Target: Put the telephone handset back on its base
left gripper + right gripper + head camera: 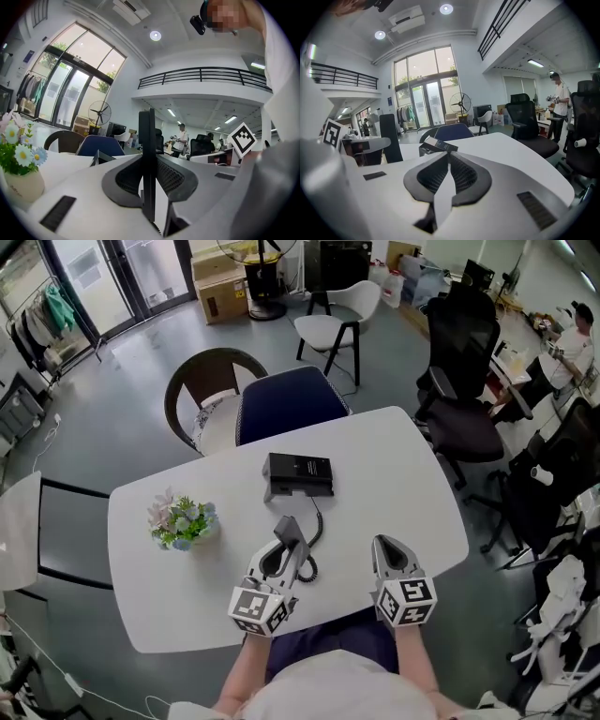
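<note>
The black telephone base (298,474) lies flat on the white table (403,465), toward its far side. My left gripper (284,542) is shut on the dark handset (287,526), held upright just above the table, in front of the base. A coiled cord (310,538) runs from handset to base. In the left gripper view the handset (146,136) stands edge-on between the pads, with the base (104,157) behind it to the left. My right gripper (382,545) hangs shut and empty to the right. In the right gripper view, the right gripper (449,164) faces the base (437,146) and the handset (390,138).
A small pot of flowers (183,521) stands on the table's left part. A blue chair (291,399) and a brown chair (211,381) sit at the far edge. Black office chairs (464,362) crowd the right side. A person stands far off (559,101).
</note>
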The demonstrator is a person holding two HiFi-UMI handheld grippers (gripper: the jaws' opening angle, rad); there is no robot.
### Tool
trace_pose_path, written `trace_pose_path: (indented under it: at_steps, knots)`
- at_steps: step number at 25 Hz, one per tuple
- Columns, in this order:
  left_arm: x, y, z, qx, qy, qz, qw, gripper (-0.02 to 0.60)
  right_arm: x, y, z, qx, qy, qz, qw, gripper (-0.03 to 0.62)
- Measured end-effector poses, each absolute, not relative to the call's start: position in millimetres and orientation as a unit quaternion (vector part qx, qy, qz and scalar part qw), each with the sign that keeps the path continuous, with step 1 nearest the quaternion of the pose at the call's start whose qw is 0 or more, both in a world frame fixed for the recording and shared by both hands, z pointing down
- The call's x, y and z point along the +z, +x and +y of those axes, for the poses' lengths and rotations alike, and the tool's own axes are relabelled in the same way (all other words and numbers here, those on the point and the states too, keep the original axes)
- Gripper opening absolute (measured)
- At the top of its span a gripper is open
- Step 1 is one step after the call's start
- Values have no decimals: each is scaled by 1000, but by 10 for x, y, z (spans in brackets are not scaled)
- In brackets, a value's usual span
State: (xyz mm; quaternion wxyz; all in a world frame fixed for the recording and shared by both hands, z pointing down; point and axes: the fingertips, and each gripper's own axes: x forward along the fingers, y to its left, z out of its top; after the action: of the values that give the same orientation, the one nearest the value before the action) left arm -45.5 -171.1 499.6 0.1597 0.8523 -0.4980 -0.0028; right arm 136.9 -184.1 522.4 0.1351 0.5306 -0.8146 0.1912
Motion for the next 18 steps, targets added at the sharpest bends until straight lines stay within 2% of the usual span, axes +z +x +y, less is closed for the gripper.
trace_pose_path:
  at_steps: [9, 18]
  knots:
    - [4917, -405, -1763, -10, 843, -515, 156, 83, 5268, 1234, -2007, 190, 491, -837, 149, 40]
    - [4880, -123, -2025, -6, 829, -536, 158, 83, 5206, 1391, -2225, 194, 463, -851, 152, 40]
